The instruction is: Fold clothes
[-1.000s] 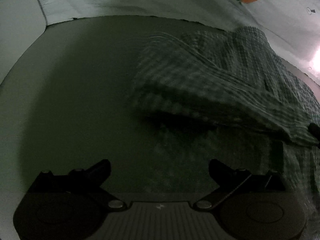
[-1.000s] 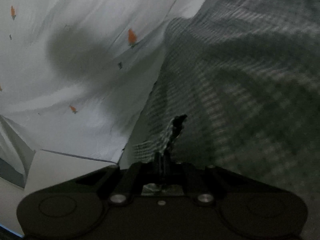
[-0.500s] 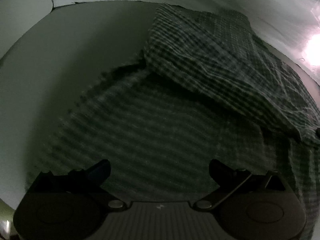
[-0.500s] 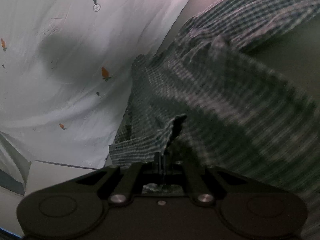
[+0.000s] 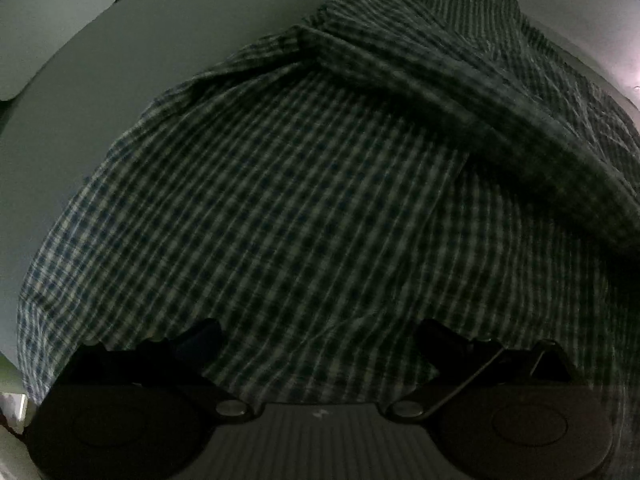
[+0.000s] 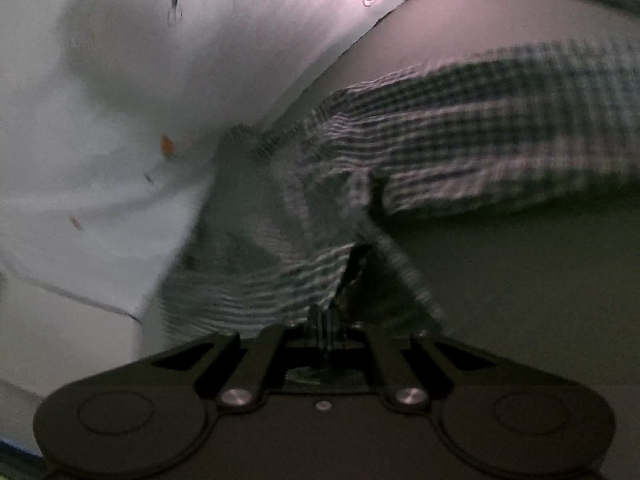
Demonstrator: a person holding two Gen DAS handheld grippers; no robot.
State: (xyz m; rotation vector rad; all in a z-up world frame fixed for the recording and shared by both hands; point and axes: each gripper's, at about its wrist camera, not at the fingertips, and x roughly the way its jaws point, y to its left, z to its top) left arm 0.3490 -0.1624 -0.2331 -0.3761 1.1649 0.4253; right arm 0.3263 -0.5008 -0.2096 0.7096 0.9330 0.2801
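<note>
A green-and-white checked garment lies spread on a grey board and fills most of the left wrist view; one layer is folded over at the upper right. My left gripper hovers just above it, jaws wide open, nothing between the fingers. In the right wrist view my right gripper is shut on an edge of the checked garment, which rises from the jaws and stretches away to the right, blurred.
The grey board rests on a white sheet printed with small orange carrots. The board's rim runs along the top left of the left wrist view. Bright light glares at the top of the right wrist view.
The left gripper has slid from bare board to over the garment, still open. The right gripper, still shut on the cloth edge, has swung sideways, dragging the fabric along and baring grey board at the right.
</note>
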